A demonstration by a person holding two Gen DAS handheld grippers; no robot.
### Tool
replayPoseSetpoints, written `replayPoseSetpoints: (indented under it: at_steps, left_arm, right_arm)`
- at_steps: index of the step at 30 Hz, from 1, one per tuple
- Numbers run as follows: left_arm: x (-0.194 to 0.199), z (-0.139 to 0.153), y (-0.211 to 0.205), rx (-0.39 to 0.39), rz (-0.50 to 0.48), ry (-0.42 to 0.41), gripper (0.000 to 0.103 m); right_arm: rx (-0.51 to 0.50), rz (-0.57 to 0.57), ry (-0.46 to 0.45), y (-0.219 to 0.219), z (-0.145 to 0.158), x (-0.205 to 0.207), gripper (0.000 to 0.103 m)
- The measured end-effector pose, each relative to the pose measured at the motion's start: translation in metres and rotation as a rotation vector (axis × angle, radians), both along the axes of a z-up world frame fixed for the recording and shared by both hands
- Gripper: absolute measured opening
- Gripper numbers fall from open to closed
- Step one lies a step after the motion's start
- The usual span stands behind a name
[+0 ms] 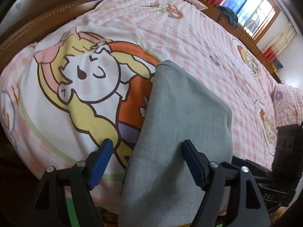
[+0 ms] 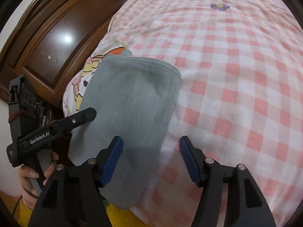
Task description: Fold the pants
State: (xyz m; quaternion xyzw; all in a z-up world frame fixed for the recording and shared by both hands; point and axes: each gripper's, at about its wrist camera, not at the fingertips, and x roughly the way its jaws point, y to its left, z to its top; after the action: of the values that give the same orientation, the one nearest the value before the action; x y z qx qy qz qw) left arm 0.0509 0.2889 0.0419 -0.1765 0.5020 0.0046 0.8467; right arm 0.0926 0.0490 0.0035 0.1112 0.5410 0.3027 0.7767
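Folded grey pants (image 1: pixel 181 124) lie on the checked bedsheet (image 1: pixel 189 37) at the bed's near edge. Left gripper (image 1: pixel 146 162) and right gripper (image 2: pixel 150 158) both hover spread wide above them, holding nothing.

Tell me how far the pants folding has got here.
Mostly done, it seems: the grey pants lie on the checked bedspread as a compact layered bundle, hem on top. Nothing in hand: left tongs and right tongs are both open over it. Left: perhaps one more fold or smoothing.
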Motion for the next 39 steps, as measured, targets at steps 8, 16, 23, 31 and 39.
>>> replayPoseSetpoints:
  at_steps: [8, 16, 23, 31, 39]
  left_arm:
    - [-0.001, -0.002, -0.001, -0.024, -0.009, -0.021, 0.079]
    - [-0.001, -0.001, -0.011, -0.016, -0.065, -0.044, 0.068]
    - [0.001, -0.01, -0.007, -0.067, -0.05, -0.047, 0.072]
    - [-0.007, -0.001, -0.025, 0.014, -0.05, -0.099, 0.057]
    - [-0.002, -0.014, -0.01, -0.088, -0.032, -0.075, 0.063]
  right_arm:
    - [0.007, 0.054, -0.057, 0.006, -0.003, -0.005, 0.075]
    - [0.109, 0.049, 0.045, 0.011, -0.005, 0.002, 0.06]
    - [0.126, 0.043, 0.042, 0.011, -0.011, 0.006, 0.059]
    - [0.129, 0.035, 0.042, 0.012, -0.012, 0.006, 0.058]
    - [0.118, 0.04, 0.029, 0.015, -0.013, 0.006, 0.058]
